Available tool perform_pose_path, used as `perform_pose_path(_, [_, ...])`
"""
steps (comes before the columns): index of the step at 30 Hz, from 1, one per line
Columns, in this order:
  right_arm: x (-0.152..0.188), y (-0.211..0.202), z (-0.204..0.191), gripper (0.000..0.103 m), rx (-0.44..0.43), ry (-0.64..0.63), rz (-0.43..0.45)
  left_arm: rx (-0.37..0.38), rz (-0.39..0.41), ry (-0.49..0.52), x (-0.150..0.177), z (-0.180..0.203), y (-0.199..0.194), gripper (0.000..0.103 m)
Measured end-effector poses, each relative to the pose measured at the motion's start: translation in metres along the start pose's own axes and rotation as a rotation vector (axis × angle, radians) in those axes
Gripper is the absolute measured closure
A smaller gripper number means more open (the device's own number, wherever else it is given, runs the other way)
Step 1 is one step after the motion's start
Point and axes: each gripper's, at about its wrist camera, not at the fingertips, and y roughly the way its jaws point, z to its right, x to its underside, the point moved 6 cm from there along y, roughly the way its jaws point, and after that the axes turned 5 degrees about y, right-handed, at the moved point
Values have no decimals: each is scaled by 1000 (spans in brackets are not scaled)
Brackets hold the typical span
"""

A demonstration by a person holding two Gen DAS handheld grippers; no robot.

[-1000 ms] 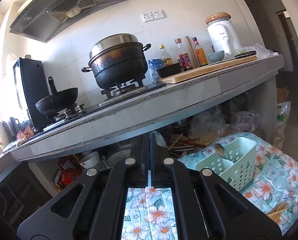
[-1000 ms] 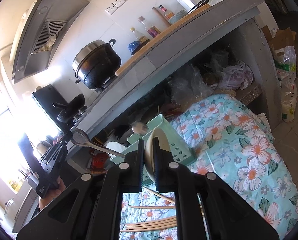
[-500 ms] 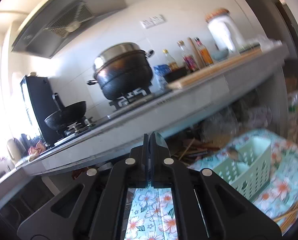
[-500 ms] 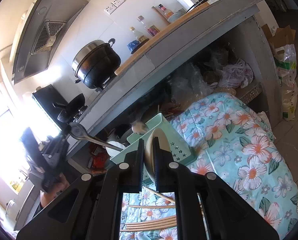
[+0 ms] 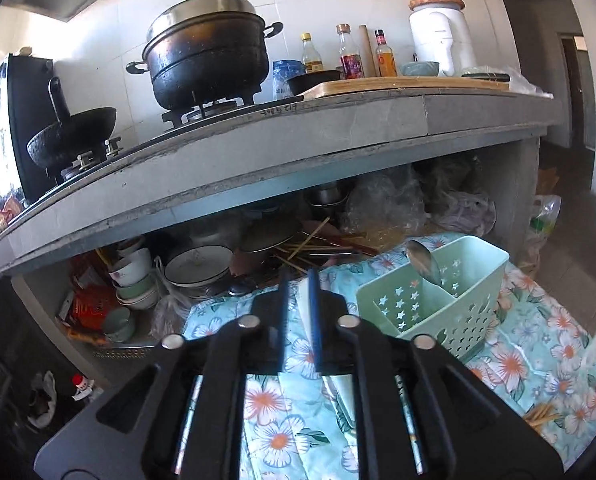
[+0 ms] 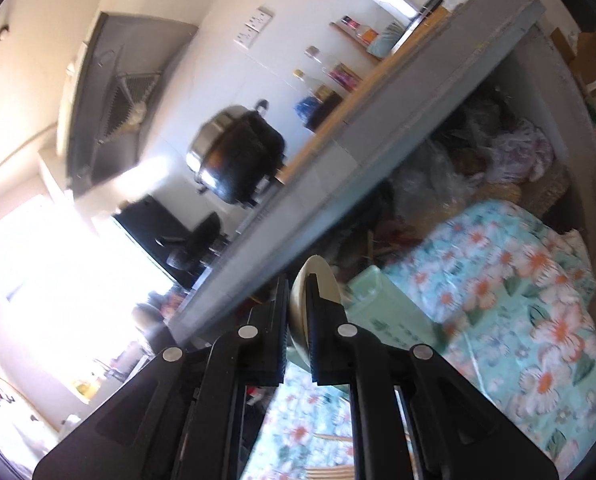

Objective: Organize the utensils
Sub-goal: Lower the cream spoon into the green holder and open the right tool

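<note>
- Left gripper (image 5: 298, 280): jaws opening, nothing between them.
- Right gripper (image 6: 298, 284) pinches a cream spoon (image 6: 315, 276).
- Green caddy (image 5: 437, 304), on the floral cloth (image 5: 537, 344) at two o'clock, holds a metal spoon (image 5: 423, 260).

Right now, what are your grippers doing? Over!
Left gripper opening, nothing between its jaws. Right gripper shut on cream spoon. Metal spoon in caddy. Nothing in the way.
</note>
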Motion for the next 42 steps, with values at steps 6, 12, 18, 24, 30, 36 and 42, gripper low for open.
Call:
perform_pose_path(6, [-36, 25, -34, 94, -149, -21, 2, 25, 21, -66, 7, -12, -17, 71])
perform_pose_path(12, [-55, 67, -50, 94, -238, -52, -4, 86, 50, -164, 19, -24, -42, 56])
perform_pose_path(18, [-54, 111, -33, 94, -236, -78, -20, 122, 63, -200, 38, -27, -63, 45])
perform_pose_path(24, [-21, 142, 22, 94, -159, -23, -105, 121, 39, -211, 56, -27, -66, 43])
perform_pose_path(30, [9, 135, 53, 91, -48, -32, -171, 134, 18, -213, 67, -23, -67, 40])
perform_pose_path(36, [6, 102, 52, 84, 25, -75, -117, 150, 11, -207, 72, -16, -75, 38])
perform_pose_path(42, [-1, 69, 53, 77, 91, -100, -78, 173, 9, -190, 74, -5, -84, 37])
